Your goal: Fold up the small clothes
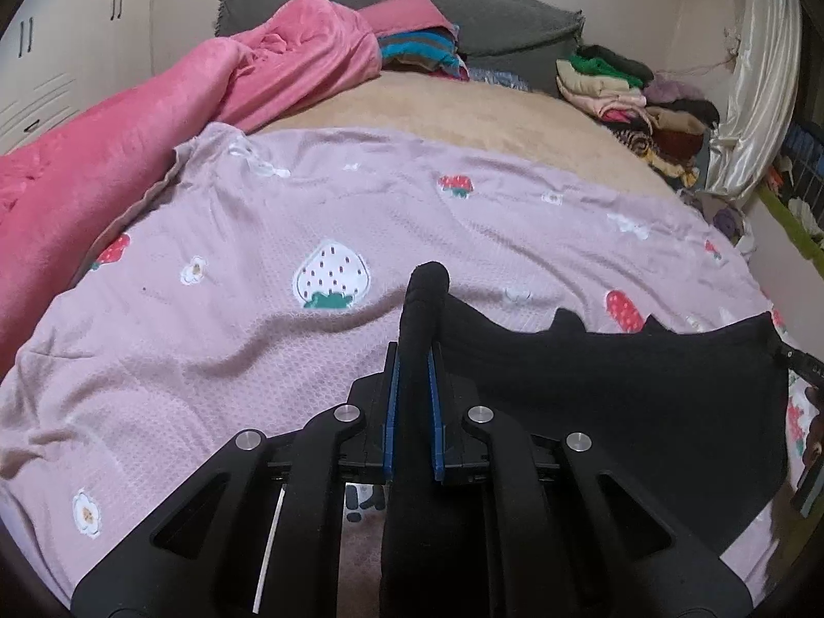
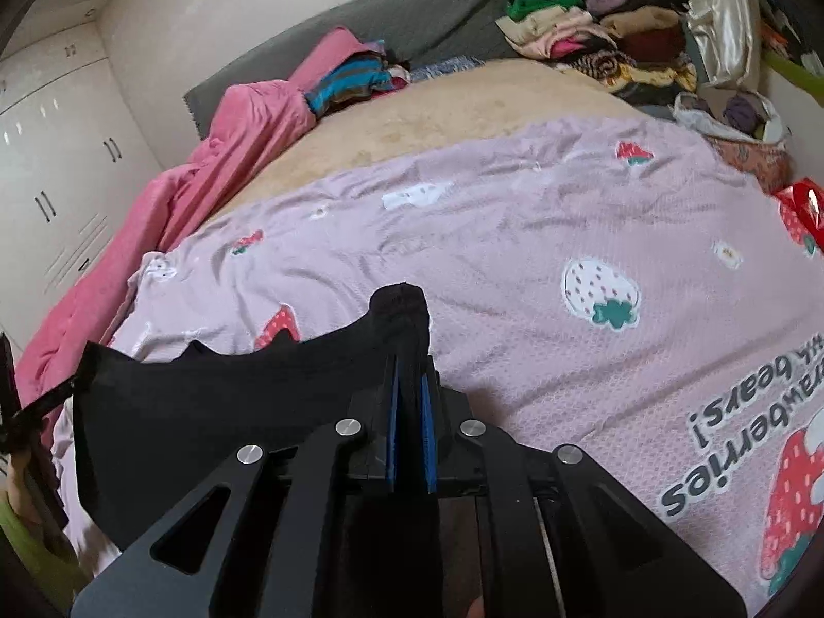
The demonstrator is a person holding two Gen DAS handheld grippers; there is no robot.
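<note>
Between the two grippers, a small black garment of thin, soft cloth [image 1: 618, 401] is hanging stretched above the bed, its upper edge sagging in a curve. The left gripper [image 1: 412, 401] is pinching one top corner, a rolled nub of fabric poking up past its blue pads; the right gripper [image 2: 409, 422] is clamping the opposite corner in the same way. Judging by the drape, it is light and limp, with no stiffness to hold a crease, so it is probably best held by the corners as now and laid flat before folding; the thin fabric may slide if the pinch loosens. Beneath it, a lilac waffle-knit blanket printed with strawberries and flowers [image 1: 257, 360] is covering the near part of the bed, wrinkled and yielding. Farther off, a pink fleece blanket [image 1: 129, 154] is bunching along the left, beside a tan bedsheet [image 1: 463, 113], a grey headboard cushion [image 1: 412, 0], piled folded clothes [image 1: 633, 103], and white wardrobe doors [image 2: 51, 165].
</note>
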